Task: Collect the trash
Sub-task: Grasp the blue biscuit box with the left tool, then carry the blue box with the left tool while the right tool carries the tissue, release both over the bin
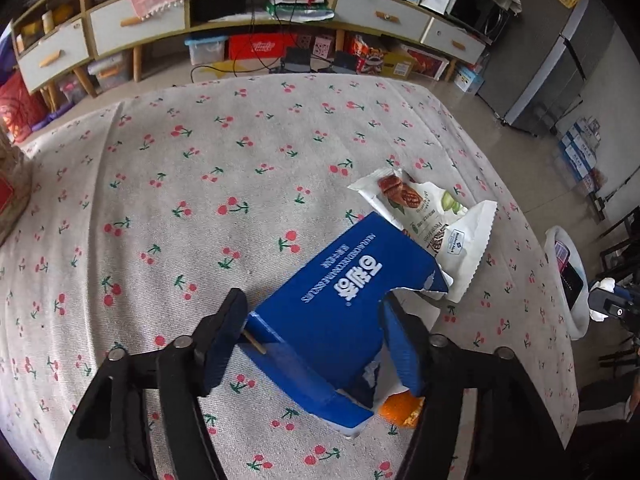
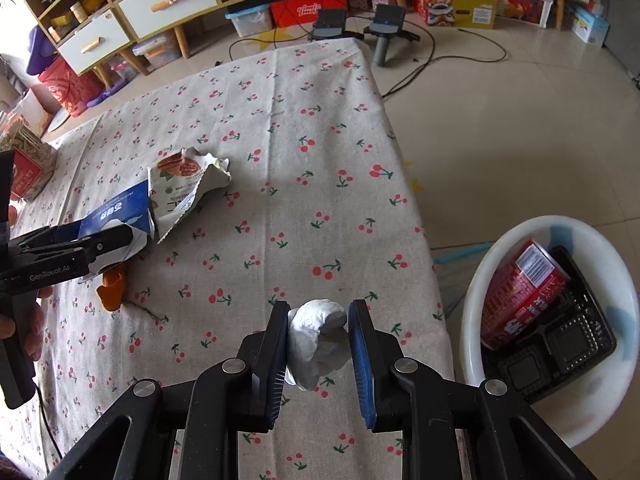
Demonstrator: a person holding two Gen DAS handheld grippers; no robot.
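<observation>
Right gripper is clenched on a tissue wad, white and crumpled, squeezed between both pads above the table's near right corner. Just off that edge, down on the floor, sits the white bin, already holding a red can and a black plastic tray.

Over to the left gripper: its fingers straddle a blue carton, torn open at one end with white lettering across the top. The right pad sits against the carton's torn side; the left pad looks to be at its edge, but whether it is truly pressing I cannot tell. The carton lies on the cherry-print cloth towards the table's right side. An orange peel peeks out just beside the carton's near end, touching or very nearly so.

Just beyond the carton, a white snack wrapper, crumpled and ripped, printed with pecans, lies partly tucked under the carton's far corner.

Further back, past the table, a long cabinet with white drawers.
</observation>
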